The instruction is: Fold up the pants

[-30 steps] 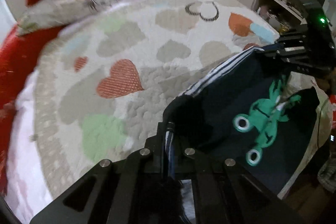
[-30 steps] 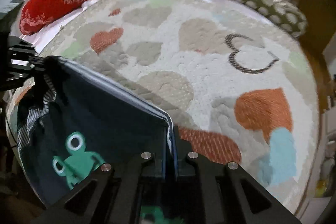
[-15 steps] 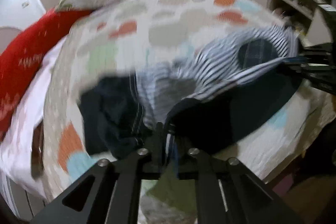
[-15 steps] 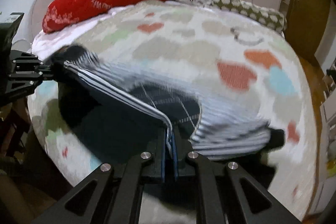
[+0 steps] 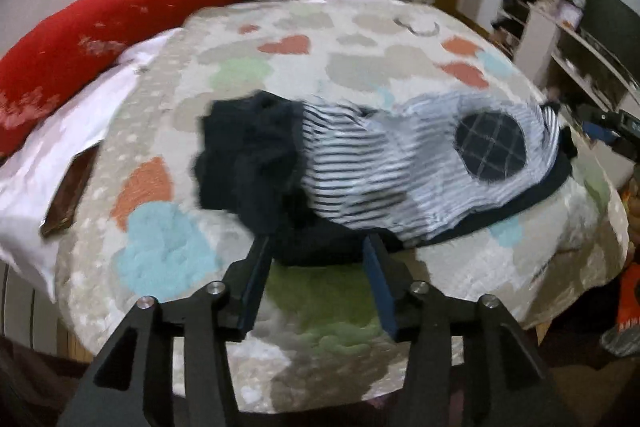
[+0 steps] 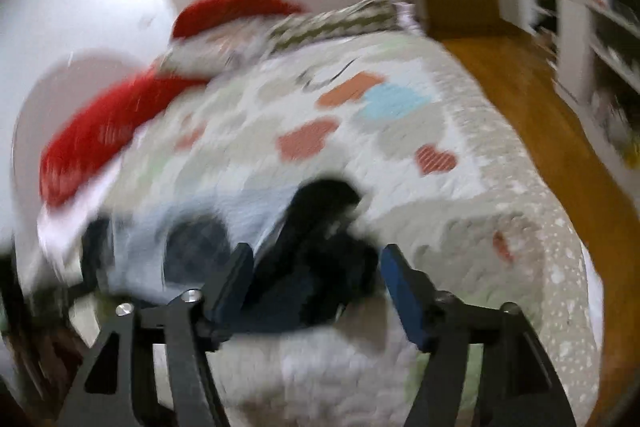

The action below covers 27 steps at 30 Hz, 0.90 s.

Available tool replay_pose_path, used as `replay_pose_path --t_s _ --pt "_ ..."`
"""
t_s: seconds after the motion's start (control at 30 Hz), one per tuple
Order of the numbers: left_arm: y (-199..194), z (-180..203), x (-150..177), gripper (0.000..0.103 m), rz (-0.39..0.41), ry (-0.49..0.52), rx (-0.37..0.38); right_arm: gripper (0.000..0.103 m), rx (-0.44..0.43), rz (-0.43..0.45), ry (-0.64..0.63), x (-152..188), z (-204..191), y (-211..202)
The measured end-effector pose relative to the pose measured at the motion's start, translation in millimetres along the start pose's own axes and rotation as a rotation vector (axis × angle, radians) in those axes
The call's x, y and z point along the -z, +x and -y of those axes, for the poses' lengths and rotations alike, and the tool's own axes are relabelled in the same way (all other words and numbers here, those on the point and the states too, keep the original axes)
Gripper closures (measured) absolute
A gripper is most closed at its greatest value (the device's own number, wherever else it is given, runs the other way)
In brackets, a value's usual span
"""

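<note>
Red pillows [image 5: 72, 43] beyond crumpled pants [image 5: 360, 163]

Open quilt [image 5: 360, 75]: bare beyond the pants [image 5: 400, 179] — room to pass.
Far edge: pillows [image 5: 72, 59] block.

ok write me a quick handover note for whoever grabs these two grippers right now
Left gripper: jaws opening, dark hem of the pants between them but not pinched.
Right gripper: jaws opening, dark fabric between them, no grip.
Pants: bunched on the heart-print quilt, striped side with a round checked patch up.
Done: pants dropped on the bed.
Left: smooth them flat, then make every fold.
</note>
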State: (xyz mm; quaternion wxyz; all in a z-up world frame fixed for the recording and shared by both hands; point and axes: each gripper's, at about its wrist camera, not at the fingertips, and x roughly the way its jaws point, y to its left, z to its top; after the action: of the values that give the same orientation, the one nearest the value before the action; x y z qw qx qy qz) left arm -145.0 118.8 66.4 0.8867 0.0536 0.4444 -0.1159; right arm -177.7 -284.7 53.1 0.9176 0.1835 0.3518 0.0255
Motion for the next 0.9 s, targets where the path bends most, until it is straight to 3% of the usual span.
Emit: replay_pose_path --t_s 0.13,0.2,0.27,0.3,0.37,0.43,0.47,0.63,0.8,0.9 --pt "-18.4 -18.7 2.6 0.056 0.039 -0.085 -0.015 0.028 -0.051 -0.032 0.157 -19.8 11.9 24.1" --pt "-21.3 -28.7 3.3 0.055 0.041 -0.135 0.009 0.028 0.012 -0.009 0.213 -22.5 9.9 29.7" --pt "-19.5 -37.4 4.6 0.055 0.029 -0.188 0.057 0.028 0.041 0.031 0.183 -28.6 -2.1 29.2" --pt "-18.1 -40.7 5.2 0.055 0.024 -0.216 0.072 0.028 0.088 -0.022 0.172 -34.6 -8.5 39.7" --pt "-17.6 -41.6 7.0 0.055 0.026 -0.241 0.08 0.032 0.101 -0.114 0.201 -40.1 -7.5 60.7" --pt "-18.1 -40.1 7.4 0.055 0.025 -0.247 0.085 0.094 0.055 -0.179 0.232 -43.0 -4.5 78.7" --pt "-18.9 -38.5 7.1 0.055 0.025 -0.242 0.09 0.094 0.039 -0.193 0.263 -43.9 -2.7 82.0" --pt "-18.4 -29.4 5.4 0.055 0.02 -0.218 0.107 0.094 -0.068 -0.096 0.341 -35.7 -0.9 40.3" --pt "-7.7 -16.9 6.1 0.055 -0.014 -0.205 0.132 0.091 -0.195 -0.095 0.51 1.1 25.7 18.1" --pt "-8.5 -11.9 5.9 0.055 -0.014 -0.184 0.121 0.087 -0.165 -0.089 0.547 21.4 46.0 22.1"
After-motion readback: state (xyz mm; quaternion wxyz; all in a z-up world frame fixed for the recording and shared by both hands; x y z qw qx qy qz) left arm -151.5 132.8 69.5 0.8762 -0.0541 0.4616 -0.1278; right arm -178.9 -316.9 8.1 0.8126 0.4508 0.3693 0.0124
